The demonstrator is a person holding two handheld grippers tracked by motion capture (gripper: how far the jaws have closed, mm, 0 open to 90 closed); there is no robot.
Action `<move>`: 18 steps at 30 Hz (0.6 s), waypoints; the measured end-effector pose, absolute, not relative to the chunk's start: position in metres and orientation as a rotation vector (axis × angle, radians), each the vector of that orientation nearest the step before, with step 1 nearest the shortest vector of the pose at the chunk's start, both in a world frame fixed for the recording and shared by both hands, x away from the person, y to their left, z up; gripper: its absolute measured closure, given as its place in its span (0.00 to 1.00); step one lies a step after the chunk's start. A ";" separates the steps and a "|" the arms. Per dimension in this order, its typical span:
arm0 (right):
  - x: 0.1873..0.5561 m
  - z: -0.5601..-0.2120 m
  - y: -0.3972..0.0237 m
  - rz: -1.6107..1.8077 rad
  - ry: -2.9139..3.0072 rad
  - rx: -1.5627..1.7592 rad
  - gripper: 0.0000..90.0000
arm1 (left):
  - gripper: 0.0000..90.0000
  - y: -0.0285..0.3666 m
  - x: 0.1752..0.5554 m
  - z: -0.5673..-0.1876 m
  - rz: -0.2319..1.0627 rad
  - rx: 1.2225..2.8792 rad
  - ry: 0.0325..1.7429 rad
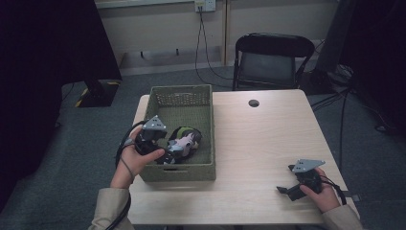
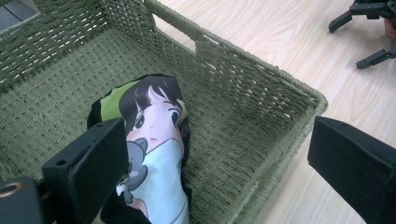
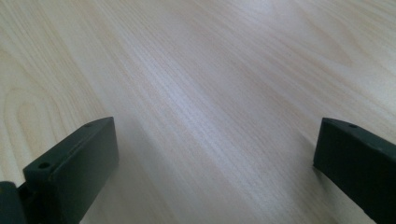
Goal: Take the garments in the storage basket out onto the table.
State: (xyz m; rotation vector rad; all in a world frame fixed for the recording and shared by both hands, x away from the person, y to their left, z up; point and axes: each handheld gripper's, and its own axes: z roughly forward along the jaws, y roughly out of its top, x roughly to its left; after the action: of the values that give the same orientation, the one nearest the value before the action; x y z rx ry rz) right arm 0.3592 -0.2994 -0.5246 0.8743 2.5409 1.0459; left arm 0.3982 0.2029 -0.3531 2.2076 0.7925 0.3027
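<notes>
The left gripper (image 1: 160,143) hangs over the near left corner of the green woven basket (image 1: 205,124), its jaws spread wide. In the left gripper view one jaw sits against the printed pouch (image 2: 156,154) and the other is out past the basket's (image 2: 261,88) near wall, above the tabletop (image 2: 289,37); nothing is pinched between them. The pouch (image 1: 184,141), dark-edged with a cartoon figure on it, lies on the basket floor in the near half, closer to the left wall. The right gripper (image 1: 289,190) rests low on the tabletop (image 1: 263,143) well to the right of the basket, near the front edge, held in the person's right hand (image 1: 323,196). Its jaws are also spread apart, with bare wood between them in the right gripper view.
</notes>
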 end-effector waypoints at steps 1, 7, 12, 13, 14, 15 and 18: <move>0.359 -0.525 -0.299 1.046 2.541 0.874 0.00 | 0.05 0.202 0.400 -0.353 0.301 2.209 0.792; 0.359 -0.525 -0.299 1.046 2.541 0.874 0.00 | 0.05 0.195 0.408 -0.356 0.309 2.207 0.799; 0.359 -0.525 -0.299 1.046 2.541 0.874 0.00 | 0.05 0.194 0.417 -0.361 0.314 2.187 0.820; 0.359 -0.525 -0.299 1.046 2.541 0.874 0.00 | 0.05 0.194 0.417 -0.361 0.314 2.187 0.820; 0.359 -0.525 -0.299 1.046 2.541 0.875 0.00 | 0.05 0.194 0.418 -0.362 0.309 2.183 0.823; 0.359 -0.525 -0.299 1.046 2.541 0.875 0.00 | 0.05 0.194 0.419 -0.363 0.307 2.182 0.824; 0.359 -0.525 -0.299 1.046 2.541 0.875 0.00 | 0.05 0.191 0.425 -0.367 0.300 2.185 0.831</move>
State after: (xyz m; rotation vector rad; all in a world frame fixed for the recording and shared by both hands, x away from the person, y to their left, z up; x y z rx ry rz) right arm 0.3592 -0.2993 -0.5246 0.8745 2.5410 1.0459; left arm 0.4250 0.1913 -0.3673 2.1854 0.8312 0.2999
